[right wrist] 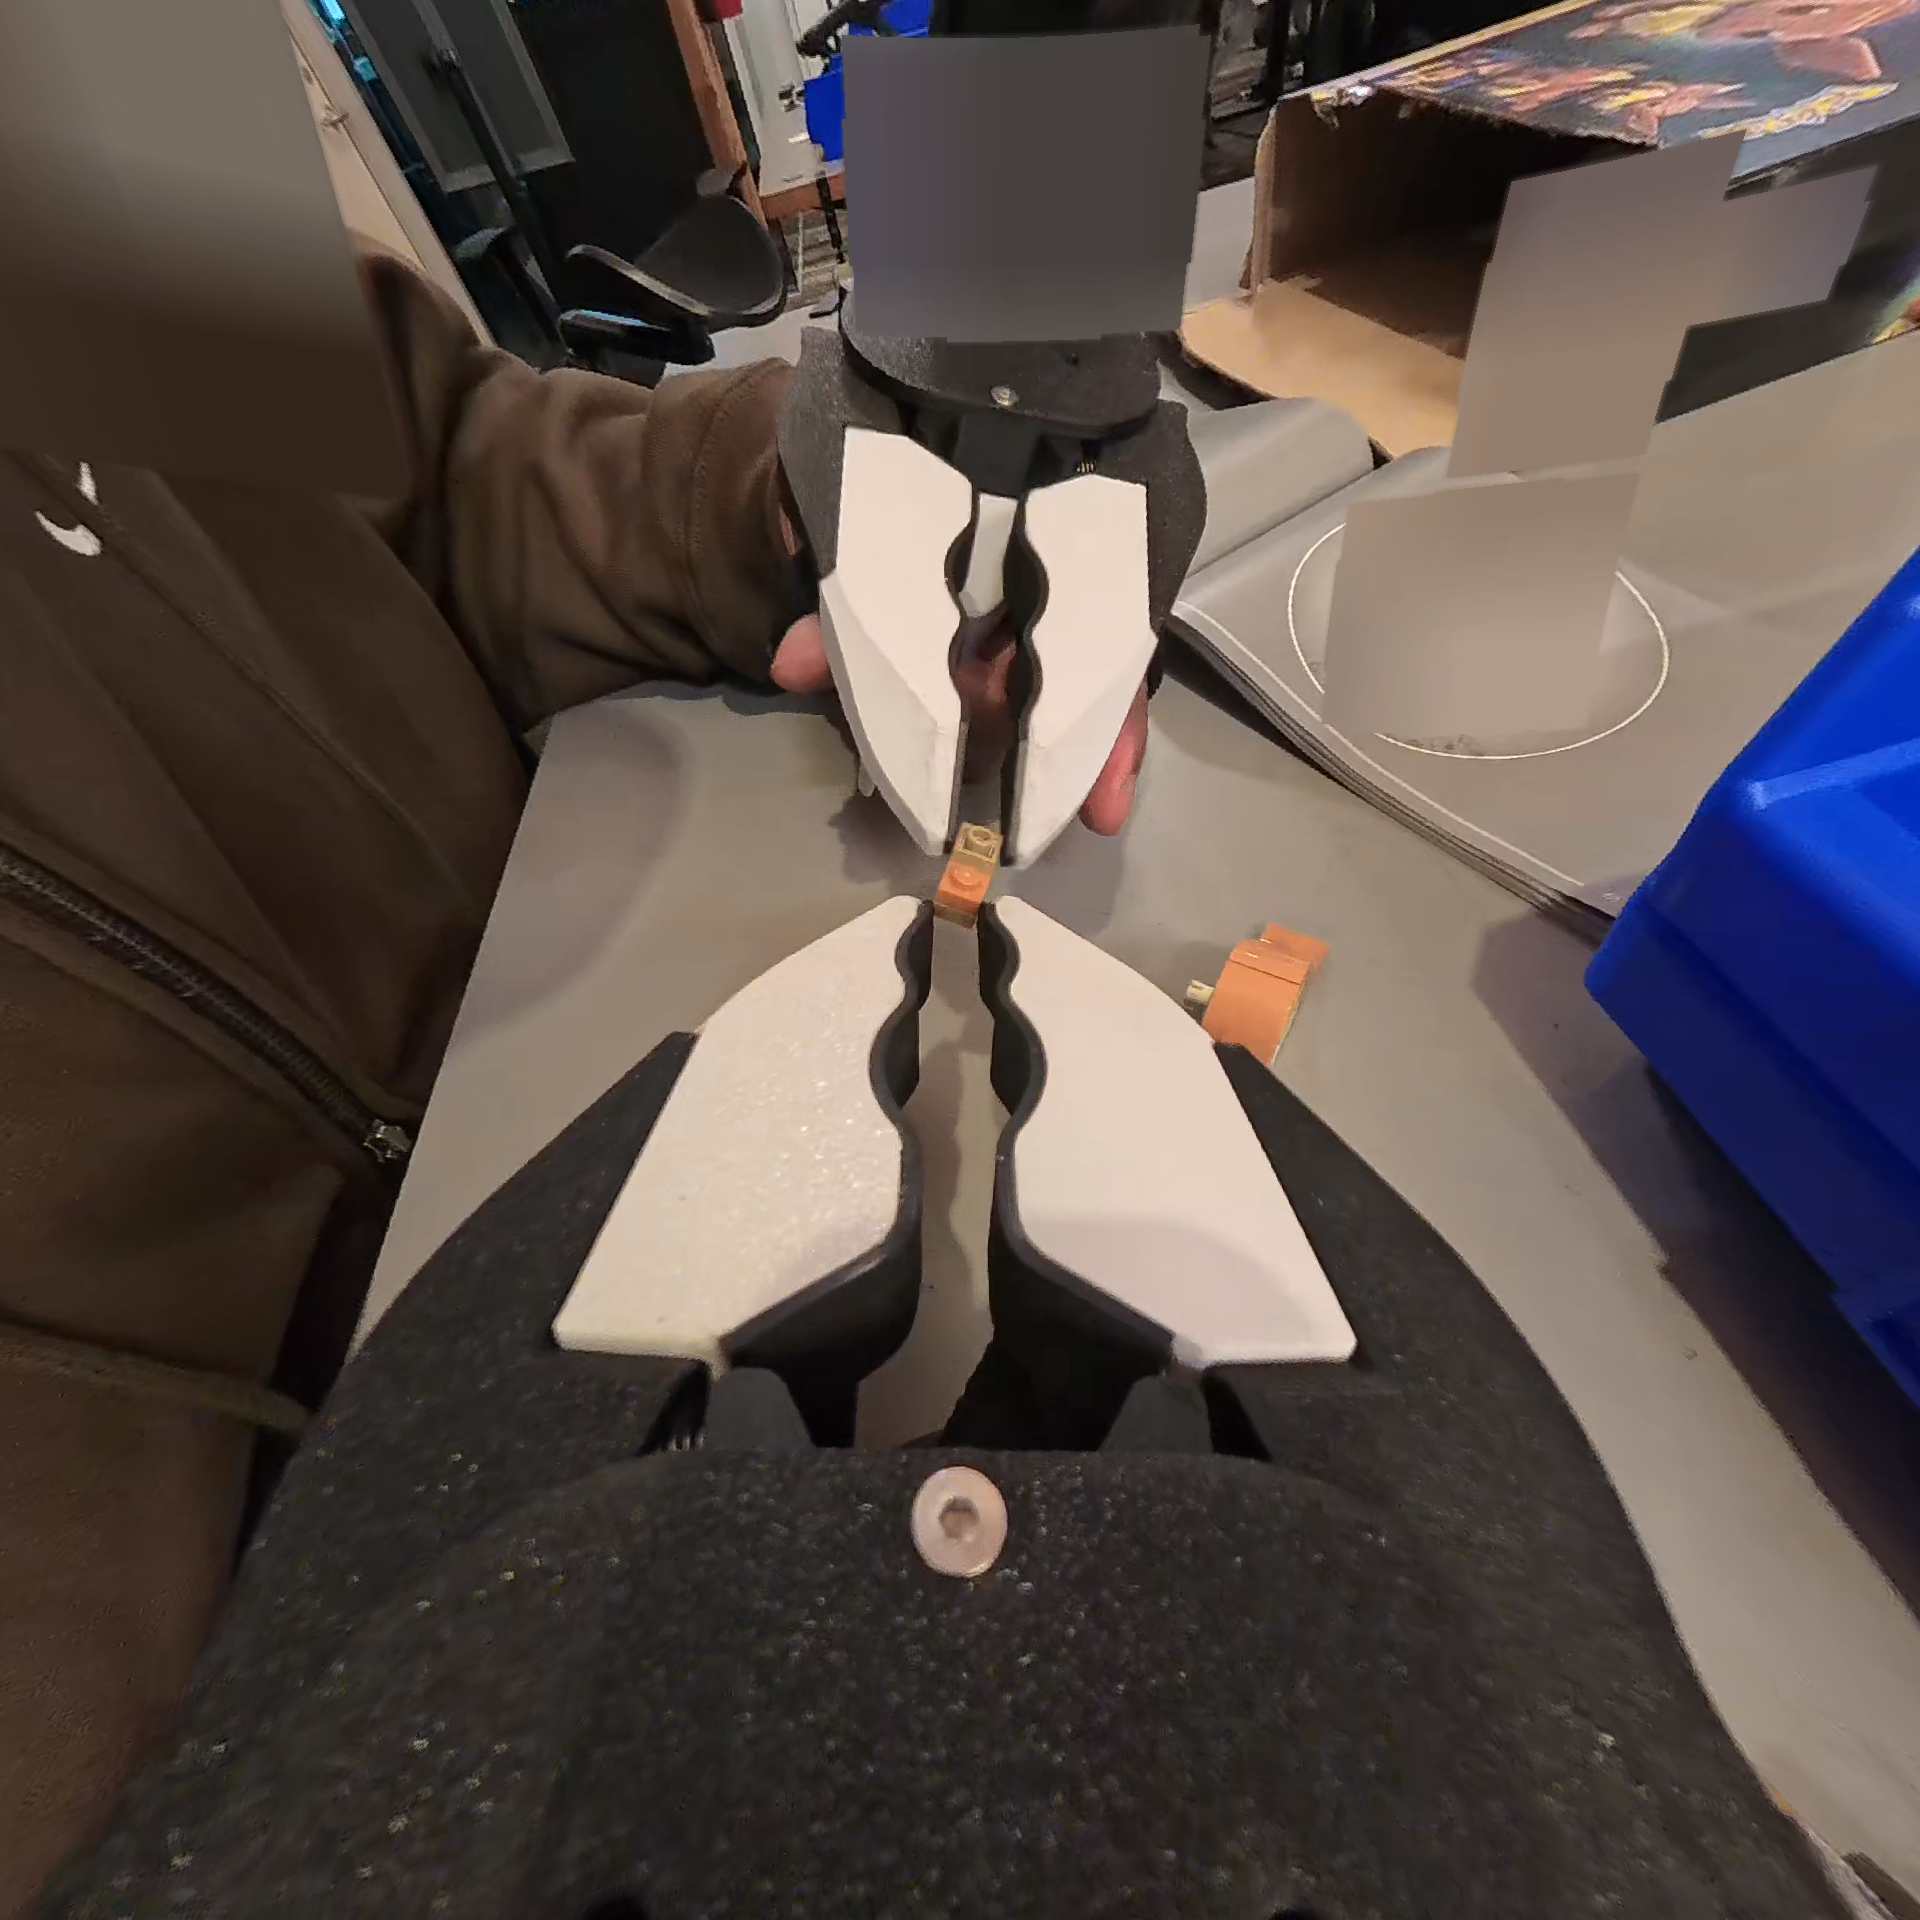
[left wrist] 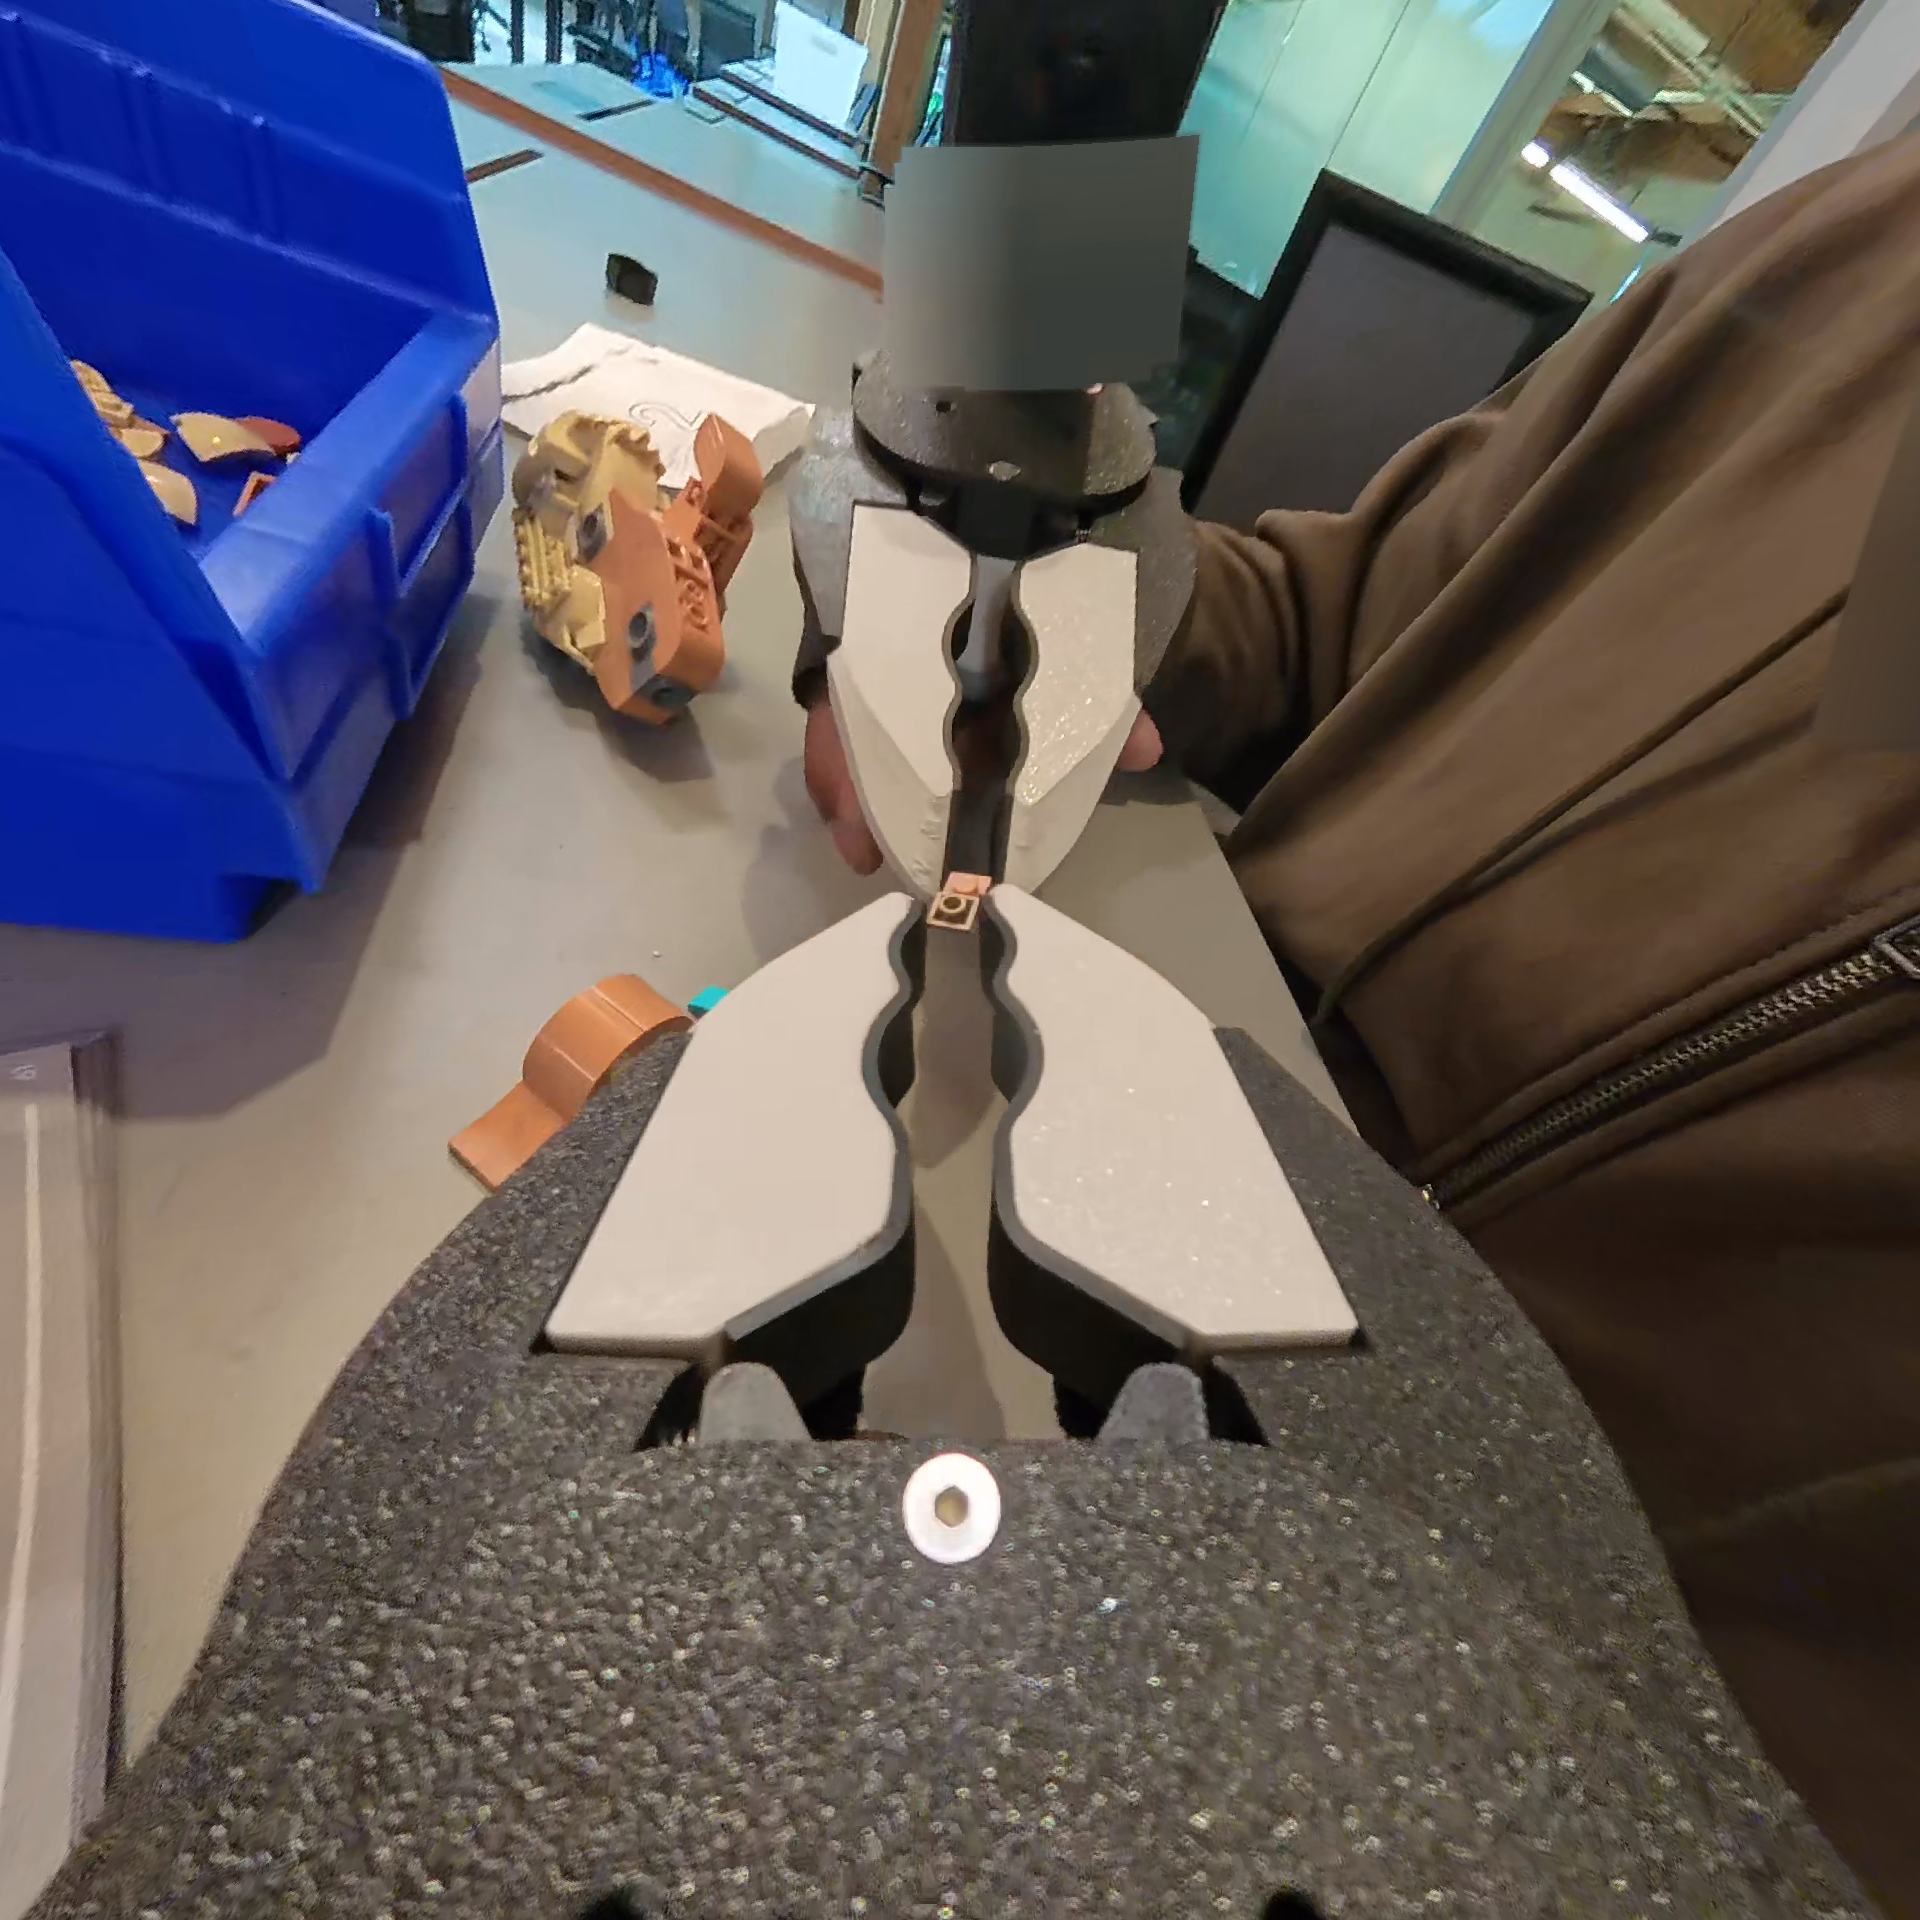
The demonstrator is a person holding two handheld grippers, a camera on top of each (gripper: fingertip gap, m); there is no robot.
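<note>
My two grippers meet tip to tip above the grey table [left wrist: 312,1039]. In the left wrist view my left gripper [left wrist: 956,912] is shut on a small tan brick plate [left wrist: 953,914], its underside towards the camera. My right gripper [left wrist: 974,881] faces it with a small orange brick plate [left wrist: 971,885] at its tips. In the right wrist view my right gripper [right wrist: 956,914] is shut on the orange plate [right wrist: 958,891], stud side towards the camera. The left gripper [right wrist: 979,850] holds the tan plate [right wrist: 977,844] against it. The two plates touch.
A blue bin [left wrist: 208,468] with several tan and brown pieces stands at the left, also in the right wrist view [right wrist: 1787,935]. A partly built tan and orange brick model [left wrist: 613,561], an orange curved piece [left wrist: 582,1060], an open booklet [right wrist: 1455,623] and a cardboard box [right wrist: 1351,291] are around. A person's brown jacket [left wrist: 1558,727] is close by. Only a small space, under 4 cm, lies between the two pairs of fingers.
</note>
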